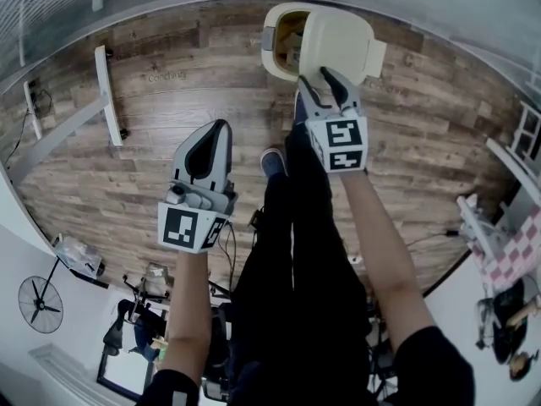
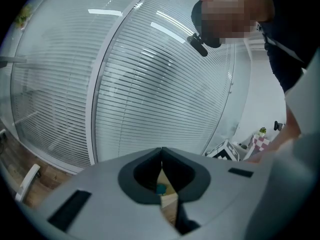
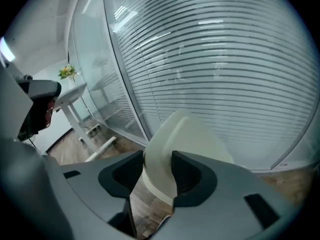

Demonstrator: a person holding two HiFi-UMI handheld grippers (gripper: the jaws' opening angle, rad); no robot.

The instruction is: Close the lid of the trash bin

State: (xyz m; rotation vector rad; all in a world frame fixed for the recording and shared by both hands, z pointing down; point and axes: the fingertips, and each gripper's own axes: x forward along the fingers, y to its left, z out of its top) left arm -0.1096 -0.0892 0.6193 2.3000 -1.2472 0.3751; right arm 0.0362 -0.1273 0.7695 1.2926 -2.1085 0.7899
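Standing trash bin (image 1: 272,57): a cream bin is seen on the wooden floor (image 1: 169,91) at the top of the head view, just ahead of the person's feet. Its mouth is uncovered and some contents are glimpsed inside.
Lid (image 1: 342,41): it is raised off the mouth and tilted up at the bin's right side. In the right gripper view it is shown as a pale curved panel (image 3: 187,134) against the slatted blinds (image 3: 230,69).
Right gripper (image 1: 319,76): it is held at the near edge of the lid with its jaws parted narrowly. In its own view (image 3: 157,160) the gap between the dark pads is filled by the lid. Whether the pads press on it cannot be told.
Left gripper (image 1: 220,127): it is held over the floor, left of the legs and well apart from the bin. Its jaws are brought together at the tips (image 2: 161,150) and nothing is clamped.
Legs (image 1: 296,252): dark trousers are seen between the two arms, and a blue shoe (image 1: 272,161) is planted near the bin.
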